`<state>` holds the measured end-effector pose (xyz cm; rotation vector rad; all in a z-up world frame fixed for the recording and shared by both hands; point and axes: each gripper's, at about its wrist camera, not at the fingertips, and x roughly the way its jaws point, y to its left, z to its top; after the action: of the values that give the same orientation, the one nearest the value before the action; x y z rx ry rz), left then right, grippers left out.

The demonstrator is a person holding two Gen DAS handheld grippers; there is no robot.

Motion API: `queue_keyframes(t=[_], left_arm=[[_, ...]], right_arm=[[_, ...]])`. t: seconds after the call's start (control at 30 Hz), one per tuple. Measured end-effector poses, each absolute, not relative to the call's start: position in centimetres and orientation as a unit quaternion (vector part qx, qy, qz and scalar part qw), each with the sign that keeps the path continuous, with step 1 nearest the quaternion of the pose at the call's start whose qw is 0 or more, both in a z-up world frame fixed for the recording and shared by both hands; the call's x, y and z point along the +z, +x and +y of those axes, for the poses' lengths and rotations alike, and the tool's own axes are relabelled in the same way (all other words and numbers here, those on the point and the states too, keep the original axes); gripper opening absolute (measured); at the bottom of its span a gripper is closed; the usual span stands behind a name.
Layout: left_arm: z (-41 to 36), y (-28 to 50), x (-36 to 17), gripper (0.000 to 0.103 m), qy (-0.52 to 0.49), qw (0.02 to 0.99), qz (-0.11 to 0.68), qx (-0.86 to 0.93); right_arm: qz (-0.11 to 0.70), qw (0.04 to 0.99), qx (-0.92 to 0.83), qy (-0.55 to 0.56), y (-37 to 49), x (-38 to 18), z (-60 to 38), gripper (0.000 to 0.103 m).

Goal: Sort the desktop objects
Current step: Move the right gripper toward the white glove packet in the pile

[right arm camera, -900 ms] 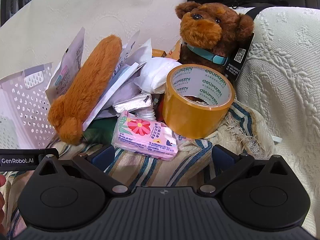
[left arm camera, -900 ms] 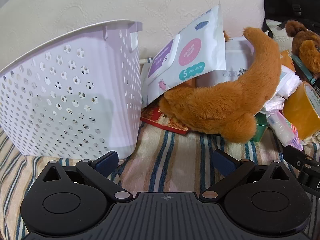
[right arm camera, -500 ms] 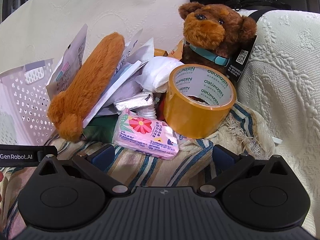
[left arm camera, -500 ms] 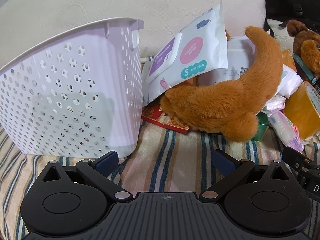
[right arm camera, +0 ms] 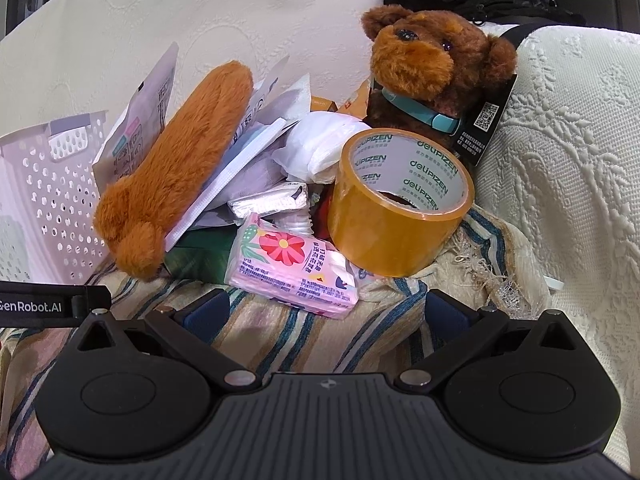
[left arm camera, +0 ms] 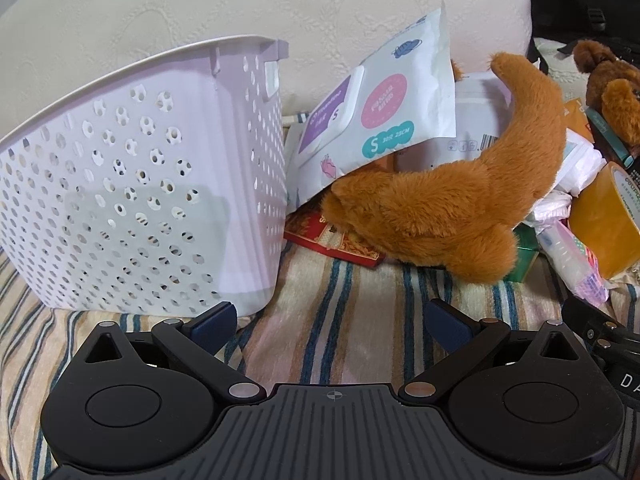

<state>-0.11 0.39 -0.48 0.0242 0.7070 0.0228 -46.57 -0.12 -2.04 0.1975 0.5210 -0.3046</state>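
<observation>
Both tongs are standing released, jaws spread wide with nothing between them. The left tongs [left arm camera: 330, 322] are hovering at the bottom of the left wrist view over a striped cloth [left arm camera: 340, 300]. A white perforated laundry basket [left arm camera: 140, 184] is filling the left half of that frame, sitting tilted on the cloth. Just right of it, a white wipes packet [left arm camera: 384, 120] is leaning upright against a cream cushion [left arm camera: 200, 4], its lower edge touching an orange-brown plush toy [left arm camera: 460, 204] that is curving up toward the upper right. A red box [left arm camera: 332, 236] is lying partly under the plush.

The right tongs [right arm camera: 326, 312] are hanging at the bottom of the right wrist view. Directly above them, at centre frame, a pink tissue pack [right arm camera: 292, 264] with a red flower print is lying on the cloth. A roll of brown packing tape [right arm camera: 400, 208] is resting just to its right, tilted, with a brown teddy bear [right arm camera: 432, 64] wearing a teal collar sitting behind it in the upper right. Crumpled white paper [right arm camera: 320, 148] and flat packets are piling up between the tape and the plush toy at centre left.
</observation>
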Motion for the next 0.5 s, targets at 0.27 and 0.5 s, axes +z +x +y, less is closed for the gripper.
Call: queue_keyframes(t=[0.27,0.5], left_arm=[[0.9,-0.1,-0.5,0.103,0.002,0.937,0.35,0.014],[1.5,-0.6,0.0,0.103,-0.007,0.937,0.348,0.022]], right_arm=[[0.236,0.955,-0.114,0.141,-47.4,-1.2,-0.9,0.103],[0.211,0.961,-0.038,0.176,-47.8,2.3,-0.2,0.103]])
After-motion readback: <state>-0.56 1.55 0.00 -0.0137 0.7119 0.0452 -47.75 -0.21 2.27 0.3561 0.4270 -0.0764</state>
